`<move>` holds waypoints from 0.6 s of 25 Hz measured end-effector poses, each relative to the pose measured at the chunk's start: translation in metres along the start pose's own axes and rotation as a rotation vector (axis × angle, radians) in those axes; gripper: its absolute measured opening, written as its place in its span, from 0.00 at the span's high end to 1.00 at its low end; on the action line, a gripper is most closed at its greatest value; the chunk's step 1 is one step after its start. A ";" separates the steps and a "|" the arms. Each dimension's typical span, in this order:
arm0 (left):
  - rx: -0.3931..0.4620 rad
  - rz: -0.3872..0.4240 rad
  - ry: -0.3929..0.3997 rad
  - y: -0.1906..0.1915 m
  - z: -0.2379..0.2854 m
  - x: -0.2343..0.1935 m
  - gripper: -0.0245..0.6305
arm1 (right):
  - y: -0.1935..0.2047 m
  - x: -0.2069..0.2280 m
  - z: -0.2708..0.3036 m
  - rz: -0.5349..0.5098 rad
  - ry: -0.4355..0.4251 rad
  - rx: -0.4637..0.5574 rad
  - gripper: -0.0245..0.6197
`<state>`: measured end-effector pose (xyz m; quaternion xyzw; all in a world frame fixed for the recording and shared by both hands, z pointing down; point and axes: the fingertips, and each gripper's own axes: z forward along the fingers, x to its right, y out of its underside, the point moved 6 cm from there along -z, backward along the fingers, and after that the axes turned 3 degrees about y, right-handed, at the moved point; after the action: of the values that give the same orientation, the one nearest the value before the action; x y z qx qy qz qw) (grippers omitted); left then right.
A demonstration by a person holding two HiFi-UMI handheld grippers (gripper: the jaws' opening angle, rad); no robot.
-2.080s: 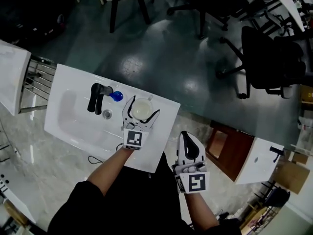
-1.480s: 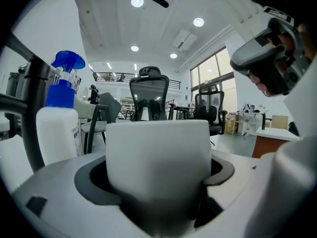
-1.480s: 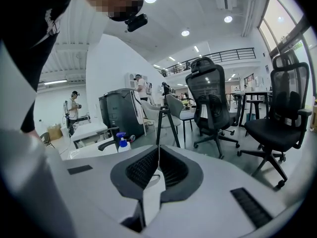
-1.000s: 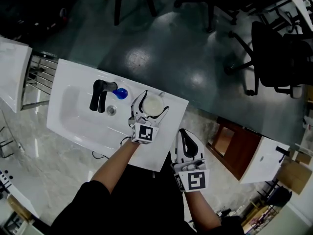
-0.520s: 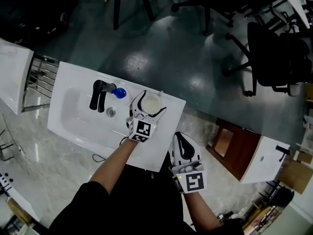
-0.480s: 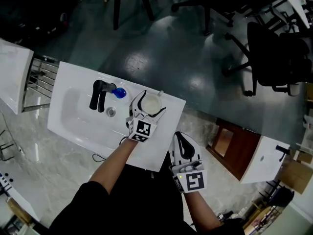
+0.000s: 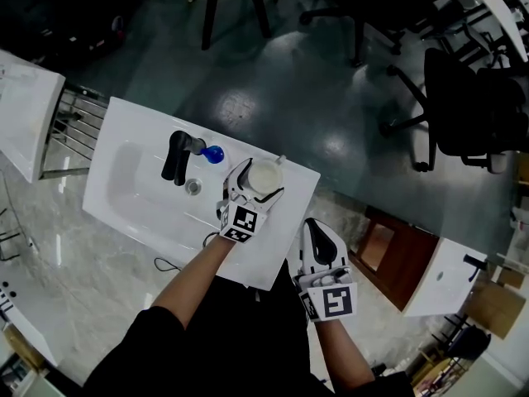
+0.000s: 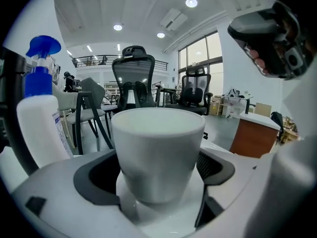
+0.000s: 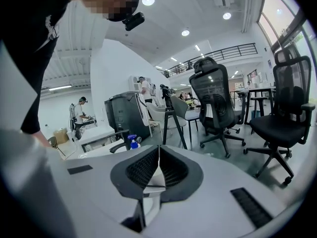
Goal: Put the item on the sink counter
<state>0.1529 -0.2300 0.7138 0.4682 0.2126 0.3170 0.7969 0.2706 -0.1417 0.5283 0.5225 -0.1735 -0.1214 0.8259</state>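
White cup [image 8: 158, 150] upright on sink desk [image 7: 279, 231], left tongs [image 7: 261, 180] spread around it, right tongs [image 9: 158, 153] pressed together, empty, beside desk edge.

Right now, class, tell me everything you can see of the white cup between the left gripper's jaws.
The white cup is plain, smooth and opaque, like ceramic or plastic, and tapers toward its base. No handle shows in the left gripper view. It stands upright on the white sink counter, near its far right corner, beside a blue-topped spray bottle. The left gripper has its jaws apart on either side of the cup, with a gap showing on the left.
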 end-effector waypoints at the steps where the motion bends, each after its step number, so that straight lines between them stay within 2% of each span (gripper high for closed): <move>1: 0.001 0.006 0.003 0.001 -0.002 0.001 0.25 | 0.001 -0.002 -0.001 0.004 -0.002 -0.002 0.91; 6: 0.009 0.028 -0.005 0.002 -0.023 0.009 0.25 | 0.000 -0.013 -0.009 0.002 0.026 0.019 0.91; 13: 0.036 -0.059 0.013 -0.003 -0.063 0.013 0.25 | -0.010 -0.026 -0.029 -0.009 0.116 0.039 0.91; 15: 0.048 -0.077 0.021 -0.008 -0.078 0.013 0.25 | -0.015 -0.033 -0.036 -0.009 0.142 0.072 0.91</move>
<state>0.1145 -0.1760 0.6695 0.4752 0.2465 0.2858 0.7949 0.2551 -0.1057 0.4947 0.5598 -0.1162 -0.0815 0.8164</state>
